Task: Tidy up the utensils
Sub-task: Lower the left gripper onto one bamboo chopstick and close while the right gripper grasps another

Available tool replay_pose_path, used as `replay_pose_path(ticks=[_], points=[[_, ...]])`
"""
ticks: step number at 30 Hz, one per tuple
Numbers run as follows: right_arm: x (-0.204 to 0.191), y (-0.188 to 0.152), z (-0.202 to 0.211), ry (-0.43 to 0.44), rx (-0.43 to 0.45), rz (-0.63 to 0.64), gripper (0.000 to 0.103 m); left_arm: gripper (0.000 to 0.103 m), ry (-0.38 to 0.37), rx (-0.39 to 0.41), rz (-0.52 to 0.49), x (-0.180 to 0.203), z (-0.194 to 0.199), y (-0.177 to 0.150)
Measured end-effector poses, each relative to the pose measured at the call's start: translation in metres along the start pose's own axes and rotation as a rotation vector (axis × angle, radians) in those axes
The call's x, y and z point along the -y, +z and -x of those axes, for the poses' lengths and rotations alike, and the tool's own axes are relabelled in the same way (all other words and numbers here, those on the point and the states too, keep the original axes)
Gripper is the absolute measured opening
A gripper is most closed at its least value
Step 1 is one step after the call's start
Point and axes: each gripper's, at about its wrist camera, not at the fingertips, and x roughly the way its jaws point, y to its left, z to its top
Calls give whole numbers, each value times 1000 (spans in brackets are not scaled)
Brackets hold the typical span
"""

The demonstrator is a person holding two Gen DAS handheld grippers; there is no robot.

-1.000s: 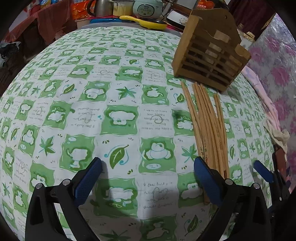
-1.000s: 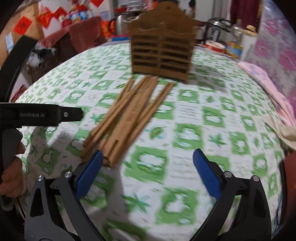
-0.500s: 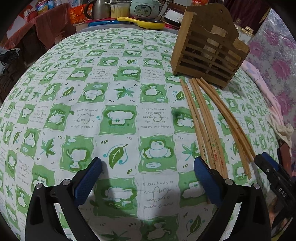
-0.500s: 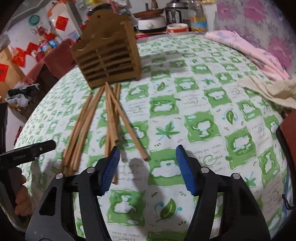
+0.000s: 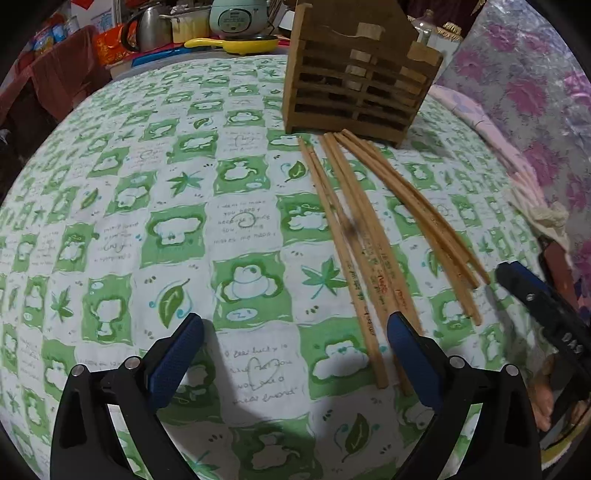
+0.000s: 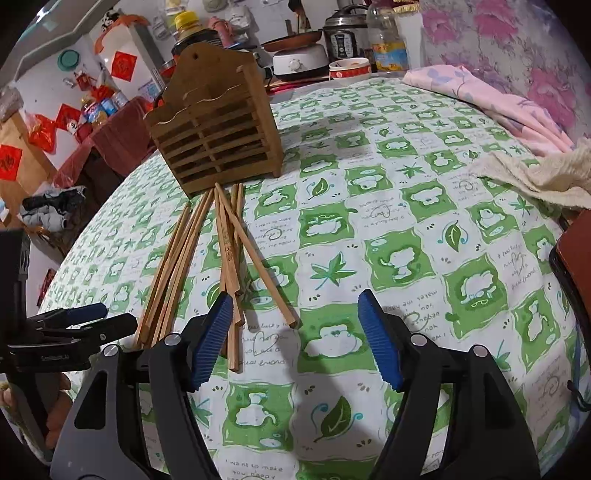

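Several wooden chopsticks (image 5: 364,236) lie fanned on the green-and-white tablecloth, tips toward a slatted wooden utensil holder (image 5: 354,79). My left gripper (image 5: 295,354) is open and empty, low over the cloth, its right finger beside the chopsticks' near ends. In the right wrist view the chopsticks (image 6: 229,258) lie left of centre below the holder (image 6: 216,147). My right gripper (image 6: 297,339) is open and empty, its left finger over the near ends of some chopsticks. Each gripper shows at the edge of the other's view.
Kitchen items stand behind the table: a yellow pan (image 5: 236,44), a kettle (image 5: 147,27), a rice cooker (image 6: 341,35). A pink cloth (image 6: 491,99) and a beige rag (image 6: 543,173) lie at the right edge of the table.
The right gripper has swung right, so the chopsticks and holder sit further left in its view, and its jaws have narrowed somewhat. Some chopsticks have fanned out to the right. The left gripper shifted slightly.
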Motion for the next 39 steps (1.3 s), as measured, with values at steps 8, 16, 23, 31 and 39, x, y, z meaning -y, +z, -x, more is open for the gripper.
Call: replay_pose_path(ticks=[8,16,23,31,39], points=[[0,-1,1,5,3,-4,69,97,-25,24,61,-18,8,1],[-1,-2,2,3,3,-3,69,97,102,-21,-90,14,-7,-4],[-3,-2,3,7,12,6,69,97,134,-11,29,-33,1,0],[-17,-13,10,50,1,121,36,90,78,21,4,-30,11,-6],[-10,-20,8,12,-63,205,25,60,68,38,-88,-8,12,-15]])
